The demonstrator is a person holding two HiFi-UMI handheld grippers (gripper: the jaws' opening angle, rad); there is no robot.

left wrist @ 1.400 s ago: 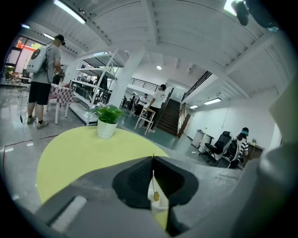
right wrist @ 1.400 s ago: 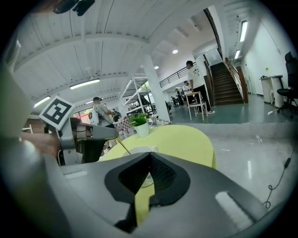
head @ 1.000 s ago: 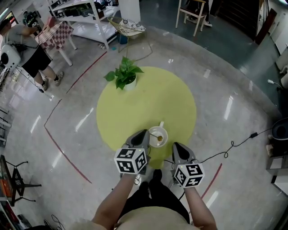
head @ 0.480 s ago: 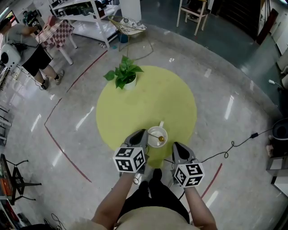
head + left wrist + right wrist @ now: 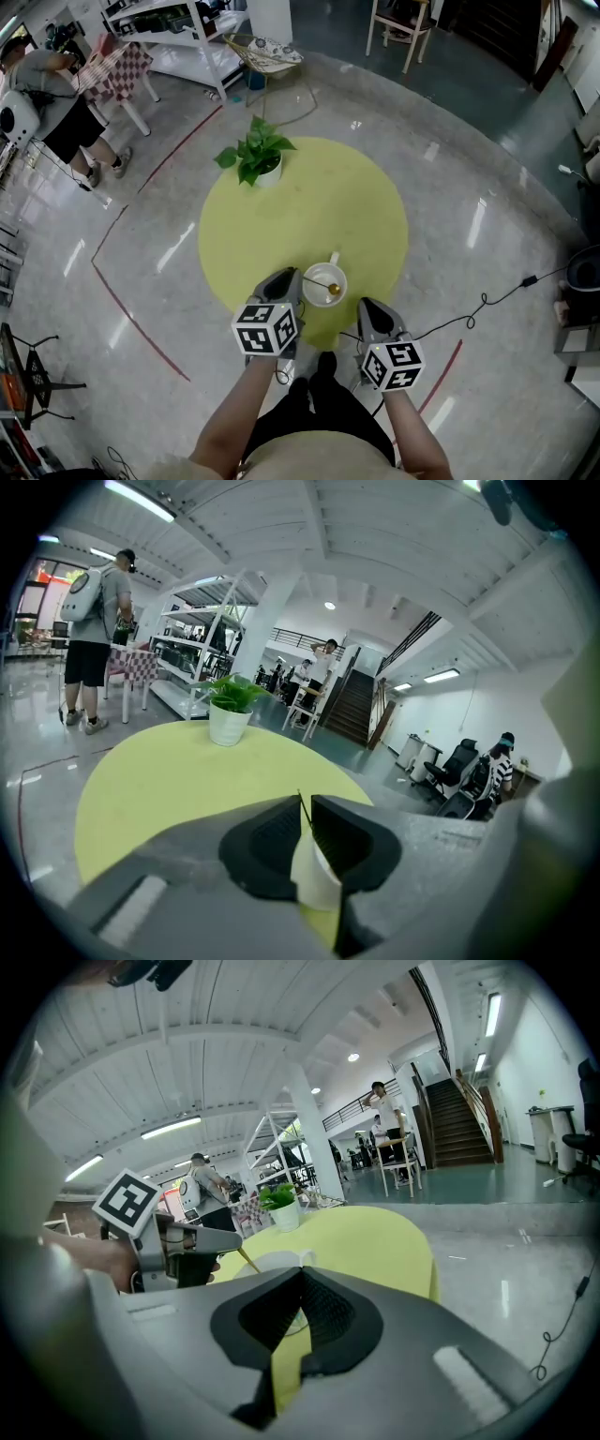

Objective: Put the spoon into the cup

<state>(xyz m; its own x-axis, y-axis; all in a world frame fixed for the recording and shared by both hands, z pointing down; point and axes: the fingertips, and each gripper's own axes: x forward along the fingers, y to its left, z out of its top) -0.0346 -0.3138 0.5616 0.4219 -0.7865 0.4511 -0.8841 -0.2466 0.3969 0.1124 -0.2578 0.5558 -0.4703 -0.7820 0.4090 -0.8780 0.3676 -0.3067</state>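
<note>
A white cup [image 5: 324,284] stands near the front edge of the round yellow table [image 5: 309,206]. A thin golden spoon [image 5: 319,281] slants into it, its bowl end inside the cup. My left gripper [image 5: 286,275] is at the cup's left rim, shut on the spoon's handle [image 5: 247,1260]. In the left gripper view the handle shows as a thin line between the nearly closed jaws, with the cup [image 5: 314,878] just below. My right gripper [image 5: 367,305] hangs off the table edge to the cup's right, shut and holding nothing.
A potted green plant [image 5: 255,155] stands at the table's far left. A person [image 5: 56,94] is by a checkered table and white shelves at the back left. A wooden chair [image 5: 403,28] is at the back. A cable [image 5: 469,319] runs over the floor at right.
My left gripper has shifted slightly up and left with the spoon's handle. The cup and my right gripper have stayed put.
</note>
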